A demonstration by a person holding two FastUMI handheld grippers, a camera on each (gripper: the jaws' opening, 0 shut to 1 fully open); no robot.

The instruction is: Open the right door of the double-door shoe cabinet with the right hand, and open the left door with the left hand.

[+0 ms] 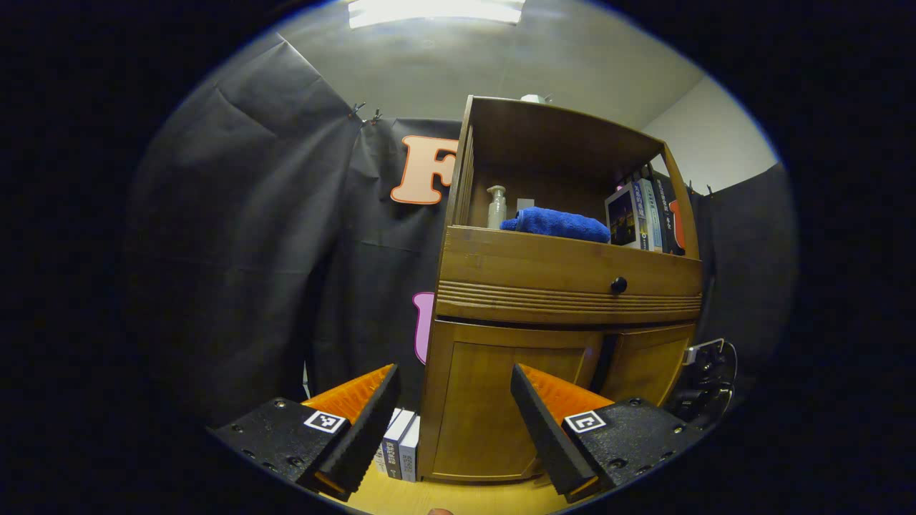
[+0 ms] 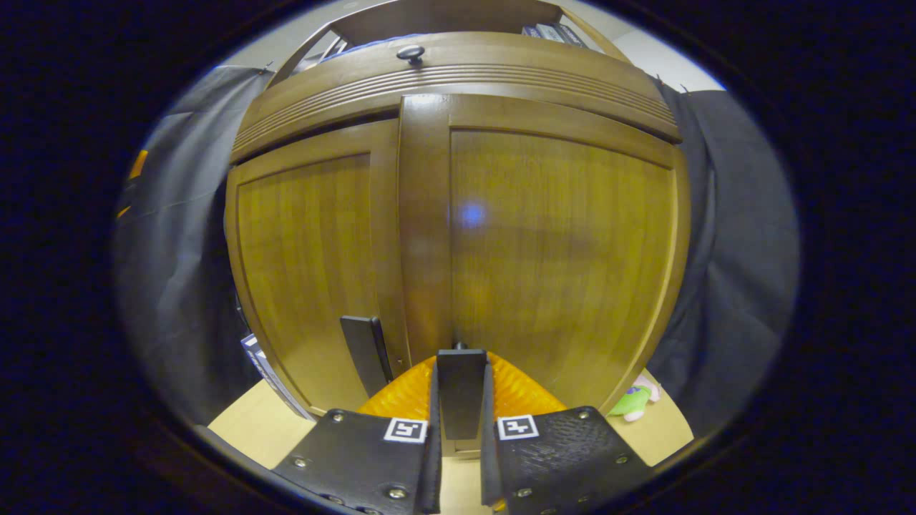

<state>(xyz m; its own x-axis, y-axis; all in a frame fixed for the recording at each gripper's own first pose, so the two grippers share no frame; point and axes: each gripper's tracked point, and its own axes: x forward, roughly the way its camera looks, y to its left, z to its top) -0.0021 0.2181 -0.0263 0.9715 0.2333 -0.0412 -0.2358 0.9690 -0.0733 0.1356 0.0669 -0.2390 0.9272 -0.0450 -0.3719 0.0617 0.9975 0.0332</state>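
Note:
The wooden shoe cabinet (image 1: 565,275) stands ahead and to the right in the left gripper view, with its left door (image 1: 486,408) shut. My left gripper (image 1: 454,415) hangs open in front of that door's left edge, holding nothing. In the right gripper view the two doors are very close. My right gripper (image 2: 459,357) is shut on the black vertical handle (image 2: 461,390) of the right door (image 2: 558,250). The left door's black handle (image 2: 365,350) stands free just to its left. The right gripper's black body (image 1: 705,368) shows beside the cabinet's right door.
Upright books (image 1: 398,443) stand on the wooden floor against the cabinet's left side. The open shelf holds a blue towel (image 1: 562,223), a pump bottle (image 1: 496,207) and books (image 1: 647,214). A drawer with a black knob (image 1: 619,285) sits above the doors. A green toy (image 2: 633,400) lies at the right.

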